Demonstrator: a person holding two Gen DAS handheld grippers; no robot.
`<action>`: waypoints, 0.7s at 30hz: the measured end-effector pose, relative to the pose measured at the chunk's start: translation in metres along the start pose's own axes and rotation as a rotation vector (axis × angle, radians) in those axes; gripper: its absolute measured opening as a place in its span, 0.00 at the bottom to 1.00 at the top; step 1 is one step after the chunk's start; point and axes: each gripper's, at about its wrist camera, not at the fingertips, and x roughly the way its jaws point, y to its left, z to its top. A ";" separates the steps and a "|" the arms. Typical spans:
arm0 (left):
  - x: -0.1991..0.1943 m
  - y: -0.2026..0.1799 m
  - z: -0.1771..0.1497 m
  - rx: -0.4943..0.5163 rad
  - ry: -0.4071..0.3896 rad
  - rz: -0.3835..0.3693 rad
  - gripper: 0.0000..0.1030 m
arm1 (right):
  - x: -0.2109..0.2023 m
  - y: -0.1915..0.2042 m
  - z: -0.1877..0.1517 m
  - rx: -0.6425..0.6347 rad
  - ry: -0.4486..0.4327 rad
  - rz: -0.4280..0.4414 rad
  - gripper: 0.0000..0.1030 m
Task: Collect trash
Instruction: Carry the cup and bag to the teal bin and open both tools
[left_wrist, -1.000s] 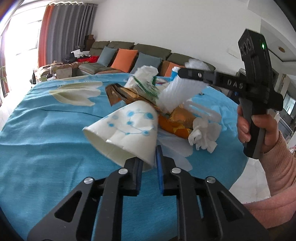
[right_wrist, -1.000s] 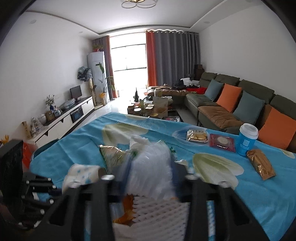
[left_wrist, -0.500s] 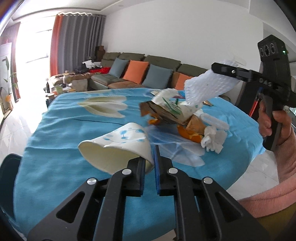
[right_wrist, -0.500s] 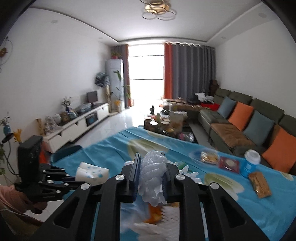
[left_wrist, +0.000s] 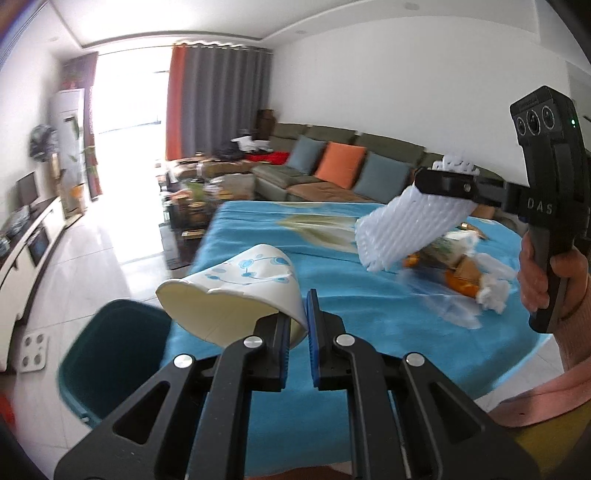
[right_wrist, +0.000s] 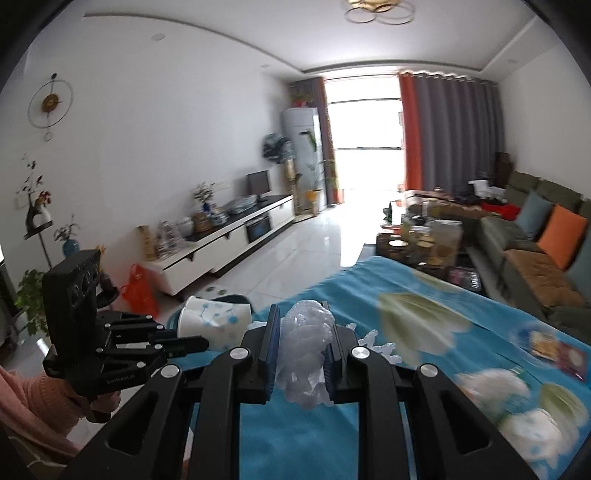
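My left gripper is shut on the rim of a white paper cup with blue dots, held sideways above the table's left edge near a teal trash bin on the floor. The cup also shows in the right wrist view. My right gripper is shut on a white foam net sleeve, which hangs in the air over the table in the left wrist view. More trash, orange peel, wrappers and tissue, lies in a pile on the blue tablecloth.
A long sofa with orange and blue cushions stands behind the table. A coffee table full of items stands beyond the table's far end. A white TV cabinet runs along the left wall, with tiled floor between.
Both grippers have swung left with their loads, away from the trash pile toward the table's left edge. The teal bin has come into the left wrist view below the cup.
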 end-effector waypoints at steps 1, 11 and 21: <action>-0.002 0.008 -0.001 -0.007 0.001 0.022 0.09 | 0.006 0.005 0.002 -0.006 0.003 0.009 0.19; -0.008 0.075 -0.017 -0.087 0.043 0.154 0.09 | 0.081 0.046 0.026 -0.052 0.052 0.121 0.21; 0.011 0.106 -0.044 -0.149 0.121 0.203 0.09 | 0.143 0.081 0.033 -0.098 0.108 0.167 0.21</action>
